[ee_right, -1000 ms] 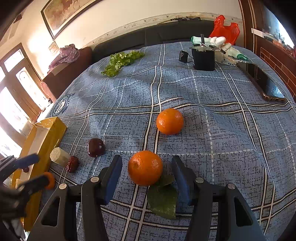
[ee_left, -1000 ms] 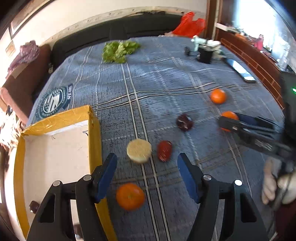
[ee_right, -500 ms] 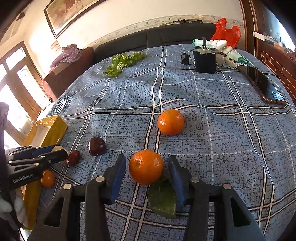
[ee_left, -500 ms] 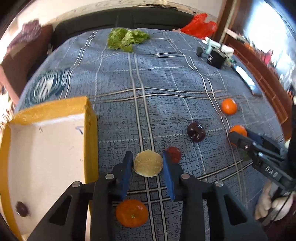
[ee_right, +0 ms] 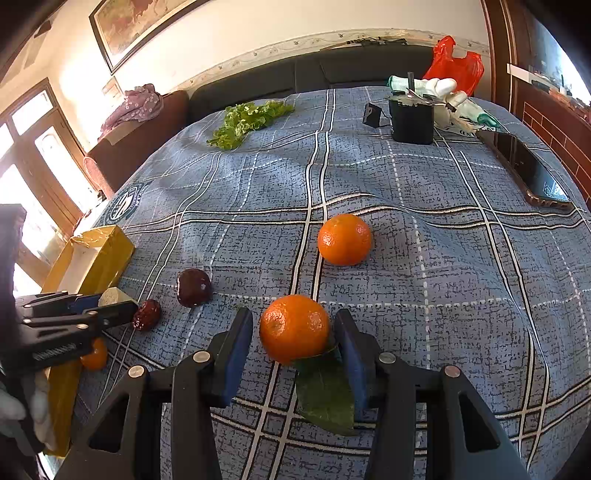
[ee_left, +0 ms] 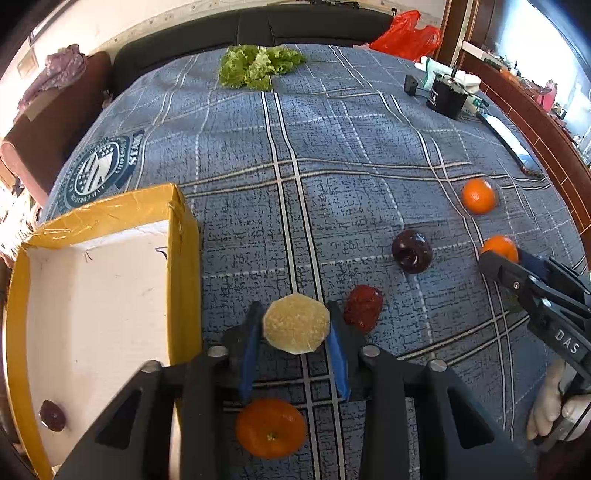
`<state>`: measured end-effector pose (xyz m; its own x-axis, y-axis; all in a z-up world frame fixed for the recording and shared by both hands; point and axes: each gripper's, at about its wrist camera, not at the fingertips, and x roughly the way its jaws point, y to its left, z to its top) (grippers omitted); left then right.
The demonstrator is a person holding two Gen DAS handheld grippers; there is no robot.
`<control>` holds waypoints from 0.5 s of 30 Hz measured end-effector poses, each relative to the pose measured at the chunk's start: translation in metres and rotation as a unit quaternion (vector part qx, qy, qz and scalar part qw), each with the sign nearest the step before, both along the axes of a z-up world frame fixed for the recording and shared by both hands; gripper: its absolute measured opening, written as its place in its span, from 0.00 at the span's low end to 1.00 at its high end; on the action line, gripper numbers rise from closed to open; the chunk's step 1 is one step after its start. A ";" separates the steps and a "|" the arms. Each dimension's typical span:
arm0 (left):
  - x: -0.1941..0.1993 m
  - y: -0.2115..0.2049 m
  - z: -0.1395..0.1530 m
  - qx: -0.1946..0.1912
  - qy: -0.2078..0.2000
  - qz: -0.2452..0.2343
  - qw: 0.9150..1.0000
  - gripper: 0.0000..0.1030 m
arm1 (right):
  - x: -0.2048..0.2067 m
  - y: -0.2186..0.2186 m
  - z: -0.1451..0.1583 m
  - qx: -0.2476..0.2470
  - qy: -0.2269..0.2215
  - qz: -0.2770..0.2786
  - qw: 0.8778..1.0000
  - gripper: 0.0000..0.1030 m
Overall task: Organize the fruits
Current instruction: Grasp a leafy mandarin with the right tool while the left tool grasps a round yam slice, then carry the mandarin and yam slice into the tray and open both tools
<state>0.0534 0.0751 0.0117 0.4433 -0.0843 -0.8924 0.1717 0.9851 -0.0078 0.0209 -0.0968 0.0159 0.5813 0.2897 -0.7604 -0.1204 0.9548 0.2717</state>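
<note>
A blue plaid cloth (ee_left: 351, 155) with pale and dark stripes and a round printed crest (ee_left: 98, 171) at left covers the tabletop. Behind it run a dark sofa (ee_right: 332, 70), a cream wall with a framed picture (ee_right: 147, 22) at upper left, and bright doors at the left edge of the right wrist view.

At lower centre of the left wrist view the left hand-held gripper (ee_left: 295, 328) has just been closing, and its blue pads now press both sides of a pale yellow faceted fruit piece (ee_left: 296, 322). An orange (ee_left: 270, 427) lies below it, partly behind the gripper frame. A yellow box (ee_left: 183, 266) fills the lower left, with one dark fruit (ee_left: 53, 416) inside near its cut-off corner.

The right hand-held gripper (ee_right: 293, 332) has also just been closing around a leafed orange (ee_right: 294, 328); its right pad touches the fruit, but whether the left pad does is hard to make out. A second orange (ee_right: 344, 239), a dark plum (ee_right: 193, 288) and a wrinkled red date (ee_right: 147, 314) lie loose. Lettuce (ee_right: 247, 118), a black device (ee_right: 412, 120), a phone (ee_right: 528, 170) and a red bag (ee_right: 456, 62) sit far back.
</note>
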 end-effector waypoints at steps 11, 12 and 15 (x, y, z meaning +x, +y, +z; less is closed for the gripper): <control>-0.055 0.032 0.056 -0.070 -0.077 0.033 0.994 0.29 | -0.012 0.000 0.014 -0.005 -0.030 -0.003 1.000 0.37; -0.067 0.044 0.065 -0.080 -0.089 0.042 0.992 0.29 | -0.014 0.001 0.015 -0.006 -0.034 -0.002 0.999 0.37; -0.091 0.077 0.080 -0.091 -0.110 0.070 0.987 0.29 | -0.020 0.007 0.022 -0.006 -0.050 0.005 0.999 0.38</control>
<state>-0.0375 0.1521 0.0913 0.6436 -0.1586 -0.7487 0.0515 0.9850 -0.1645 0.0004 -0.0899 0.0375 0.6515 0.2859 -0.7027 -0.1551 0.9569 0.2456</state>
